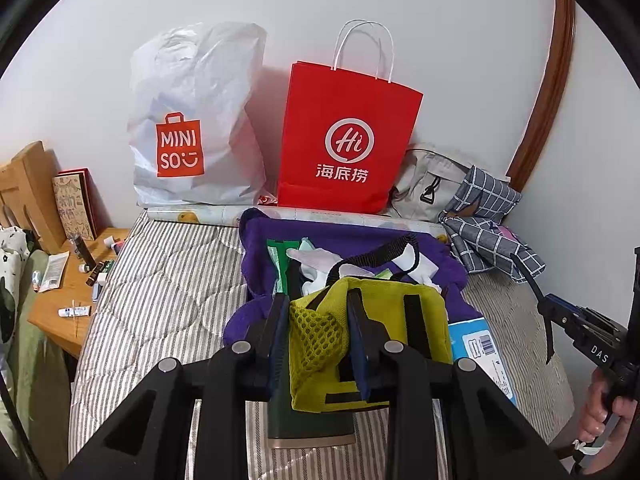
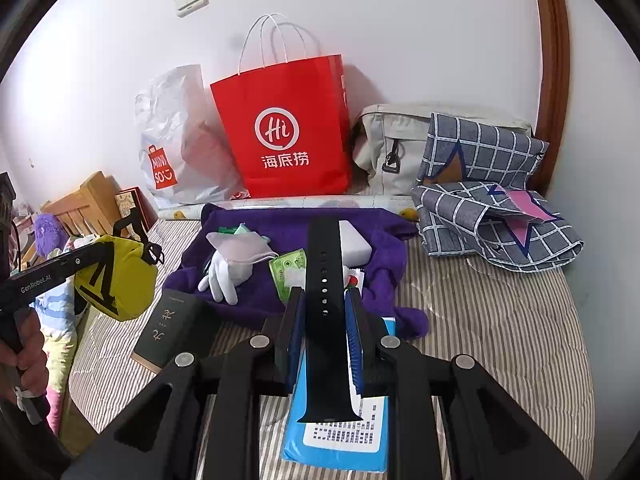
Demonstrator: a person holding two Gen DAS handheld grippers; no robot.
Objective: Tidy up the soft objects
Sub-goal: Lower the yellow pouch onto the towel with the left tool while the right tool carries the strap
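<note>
Left-wrist view: left claw [image 1: 318,334] grips yellow pouch [image 1: 372,340]; right claw [image 2: 324,334], angled down, apparently clamps black strap [image 2: 325,320].

Both grippers: matte black moulded frames, round silver screw heads on the linkages, blue ribbed pads lining the jaws. Left gripper [image 2: 86,258] body has white "GenRobot.AI" lettering; right gripper [image 1: 546,306] reads "DAS".

Both fisheye views are evenly lit by soft, diffuse light with no harsh glare. The red paper bag [image 1: 348,140] throws a faint shadow and pinkish tint on the white wall [image 1: 440,20]. Strong barrel distortion bends the wooden door frame [image 2: 554,60]; corners vignette black. Focus sharp, slight compression softness.
</note>
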